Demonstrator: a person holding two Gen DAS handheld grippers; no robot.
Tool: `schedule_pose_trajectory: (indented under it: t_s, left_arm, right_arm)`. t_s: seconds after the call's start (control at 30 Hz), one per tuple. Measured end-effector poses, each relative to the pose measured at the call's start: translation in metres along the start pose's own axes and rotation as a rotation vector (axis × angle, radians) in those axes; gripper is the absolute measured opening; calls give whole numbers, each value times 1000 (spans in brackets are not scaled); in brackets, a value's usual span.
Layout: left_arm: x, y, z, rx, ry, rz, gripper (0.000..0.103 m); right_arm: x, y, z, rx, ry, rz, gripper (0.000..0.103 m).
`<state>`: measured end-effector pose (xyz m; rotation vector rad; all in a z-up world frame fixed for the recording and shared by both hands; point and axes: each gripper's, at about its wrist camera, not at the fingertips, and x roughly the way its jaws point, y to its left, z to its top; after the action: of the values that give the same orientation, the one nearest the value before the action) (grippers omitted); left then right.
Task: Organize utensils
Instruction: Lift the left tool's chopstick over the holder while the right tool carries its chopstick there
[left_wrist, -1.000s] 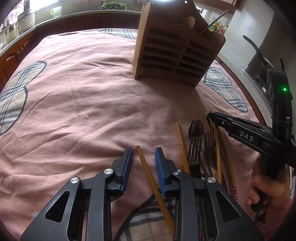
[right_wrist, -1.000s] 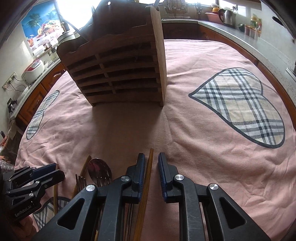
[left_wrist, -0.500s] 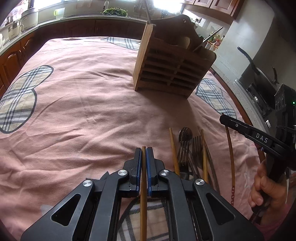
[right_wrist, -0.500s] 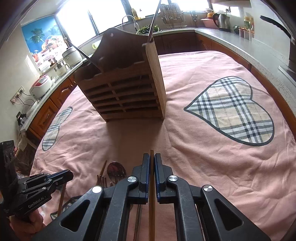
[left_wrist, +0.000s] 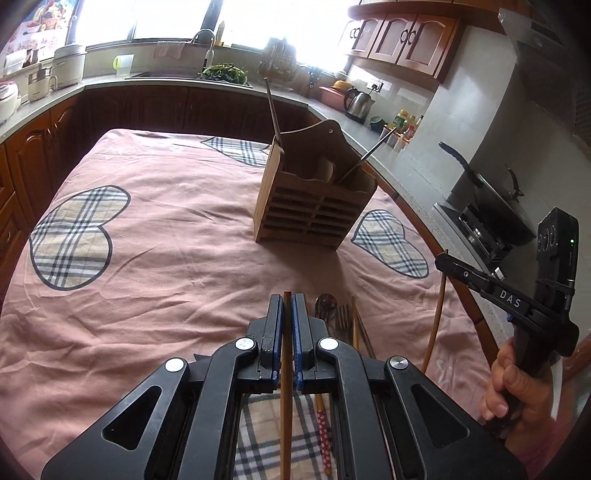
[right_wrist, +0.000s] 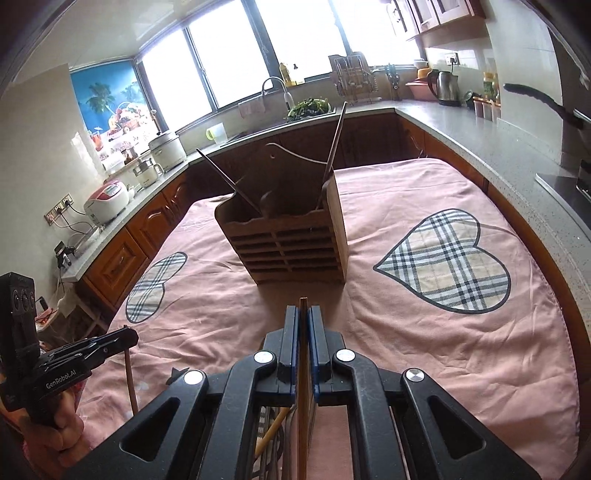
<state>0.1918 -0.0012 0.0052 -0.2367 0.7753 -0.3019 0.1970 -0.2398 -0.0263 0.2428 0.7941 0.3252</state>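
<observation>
My left gripper (left_wrist: 287, 301) is shut on a wooden chopstick (left_wrist: 286, 398) and holds it above the pink cloth. My right gripper (right_wrist: 303, 312) is shut on another wooden chopstick (right_wrist: 303, 406), which also shows hanging from it in the left wrist view (left_wrist: 436, 317). The wooden utensil holder (left_wrist: 314, 203) stands upright ahead of both grippers, with two dark chopsticks in it; it also shows in the right wrist view (right_wrist: 288, 236). A spoon (left_wrist: 325, 306), forks and more chopsticks lie on the cloth under the left gripper.
The table wears a pink cloth (left_wrist: 166, 240) with plaid hearts (right_wrist: 447, 258). Kitchen counters with a kettle (left_wrist: 356, 105), rice cookers (right_wrist: 107, 201) and a sink surround it. A stove with a pan (left_wrist: 480, 184) is on the right.
Both grippers closed on a chopstick each and lifted them up off the cloth; the views rose and now look at the holder from higher and farther back.
</observation>
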Motion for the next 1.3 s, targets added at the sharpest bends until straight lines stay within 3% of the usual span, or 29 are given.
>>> schedule_pose_trajectory:
  t_s: [0.4,0.73,1.3]
  left_arm:
    - [-47,1,-6,-8,-90,-4,4]
    - [-76,1,-3,-19,-210,7,4]
    - [-82,2,31,-54,-385,12,4]
  right_arm:
    - [-41,14,-2,-27,-78,-4,5]
    - [-71,19,-1,-36,-145,-12,5]
    - [-83,17,22,-9,-258,14,5]
